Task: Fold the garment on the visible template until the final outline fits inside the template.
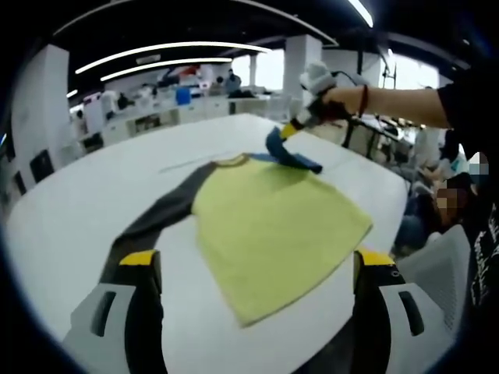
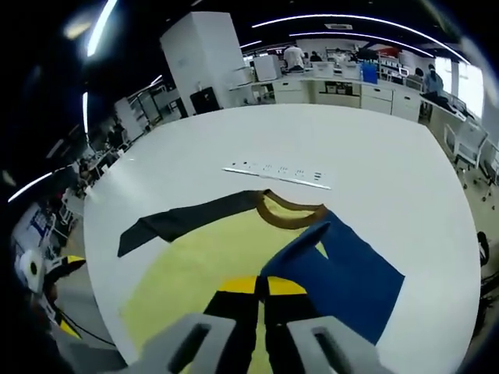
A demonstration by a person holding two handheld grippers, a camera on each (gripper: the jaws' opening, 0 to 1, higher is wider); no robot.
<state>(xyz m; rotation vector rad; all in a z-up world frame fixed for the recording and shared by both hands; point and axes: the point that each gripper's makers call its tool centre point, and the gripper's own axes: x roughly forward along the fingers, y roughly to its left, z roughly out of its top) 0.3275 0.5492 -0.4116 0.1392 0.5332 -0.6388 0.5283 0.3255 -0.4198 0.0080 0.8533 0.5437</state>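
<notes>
A yellow shirt point(image 1: 273, 226) lies flat on the white table point(image 1: 70, 202), its dark grey sleeve point(image 1: 160, 214) stretched out to one side. My left gripper point(image 1: 257, 265) is open wide at the shirt's hem, with nothing between its jaws. My right gripper point(image 1: 292, 131) is shut on the blue sleeve point(image 1: 292, 156), lifting it over the shirt near the collar. In the right gripper view the yellow-tipped right gripper point(image 2: 261, 287) pinches the blue sleeve point(image 2: 343, 273), which drapes over the yellow shirt point(image 2: 187, 273). The brown collar point(image 2: 292, 212) and grey sleeve point(image 2: 187, 218) lie beyond.
A white strip with small marks point(image 2: 277, 173) lies on the table point(image 2: 374, 156) past the collar. A person's arm point(image 1: 390, 101) reaches in from the right. Office desks and chairs point(image 1: 156, 117) stand beyond the table's far edge.
</notes>
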